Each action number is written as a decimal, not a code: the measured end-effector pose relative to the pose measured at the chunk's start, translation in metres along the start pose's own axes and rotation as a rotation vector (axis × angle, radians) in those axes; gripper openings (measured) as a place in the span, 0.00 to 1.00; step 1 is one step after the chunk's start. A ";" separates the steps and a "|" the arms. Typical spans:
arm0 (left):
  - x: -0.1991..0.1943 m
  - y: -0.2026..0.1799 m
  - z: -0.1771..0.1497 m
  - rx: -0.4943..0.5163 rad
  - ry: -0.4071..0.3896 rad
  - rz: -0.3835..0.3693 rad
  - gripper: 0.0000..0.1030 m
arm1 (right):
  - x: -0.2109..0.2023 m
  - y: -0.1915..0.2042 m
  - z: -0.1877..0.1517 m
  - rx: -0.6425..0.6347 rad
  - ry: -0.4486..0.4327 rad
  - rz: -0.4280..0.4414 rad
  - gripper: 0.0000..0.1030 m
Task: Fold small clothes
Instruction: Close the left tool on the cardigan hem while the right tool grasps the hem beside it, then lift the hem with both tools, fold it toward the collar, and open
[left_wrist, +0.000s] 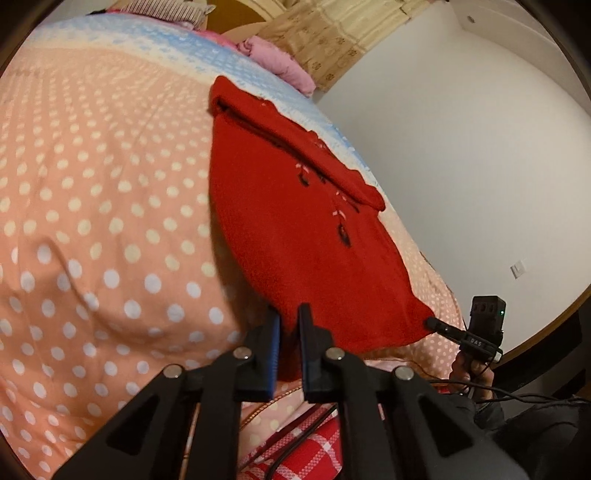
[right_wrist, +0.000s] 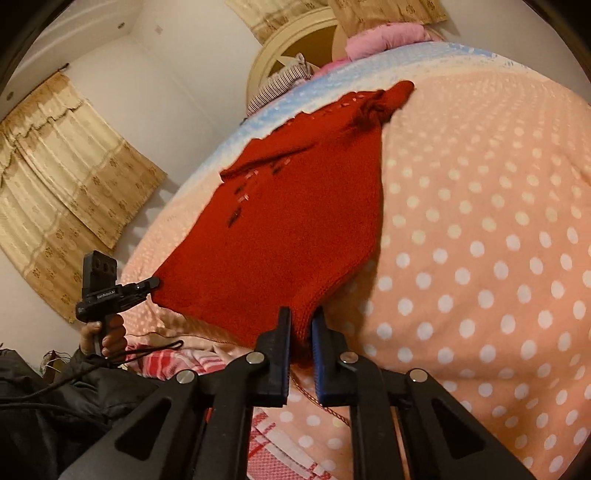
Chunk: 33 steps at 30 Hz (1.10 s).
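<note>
The red sweater lies spread on the bed, on the peach dotted bedspread, its near hem lifted just off the cover and its far end reaching the pale blue band of that same cover. A sleeve is folded across the sweater's upper part, with small pink and dark stitched marks running down the middle. The left gripper is clamped on the sweater's near hem, the two black fingers pinching red knit between their blue pads. And the right gripper is doing the same at the hem's other corner, clenched on a bunched bit of the ribbed edge; from the left camera its tip shows biting the sweater's right-hand corner. Each one is held by a hand: the right hand wraps its handle just beside the sweater's corner, the left hand grips its handle at the opposite corner, dark sleeves and cables trailing below both. Nearer than the sweater's hem, a red-and-white checked cloth peeks out at the bed's edge. Beyond the sweater's far end sits a pink folded bundle and a striped cloth. Past those, beige patterned curtains hang against the white wall.
</note>
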<state>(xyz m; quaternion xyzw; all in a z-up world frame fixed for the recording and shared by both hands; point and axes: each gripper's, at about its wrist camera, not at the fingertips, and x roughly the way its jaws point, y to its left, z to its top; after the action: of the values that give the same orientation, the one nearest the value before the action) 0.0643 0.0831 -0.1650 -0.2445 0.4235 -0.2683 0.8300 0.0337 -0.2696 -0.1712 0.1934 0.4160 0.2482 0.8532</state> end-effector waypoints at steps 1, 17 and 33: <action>0.000 -0.001 0.000 0.002 0.001 -0.002 0.09 | 0.001 -0.002 -0.001 0.006 0.003 0.000 0.09; 0.005 0.006 0.003 -0.026 0.007 0.003 0.09 | 0.011 -0.028 -0.002 0.131 0.045 0.033 0.20; -0.018 -0.009 0.037 0.045 -0.087 0.008 0.08 | -0.012 -0.010 0.028 0.065 -0.088 0.067 0.08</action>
<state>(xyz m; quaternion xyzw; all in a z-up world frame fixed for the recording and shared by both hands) 0.0839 0.0949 -0.1292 -0.2357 0.3817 -0.2634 0.8540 0.0524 -0.2882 -0.1534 0.2454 0.3793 0.2540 0.8552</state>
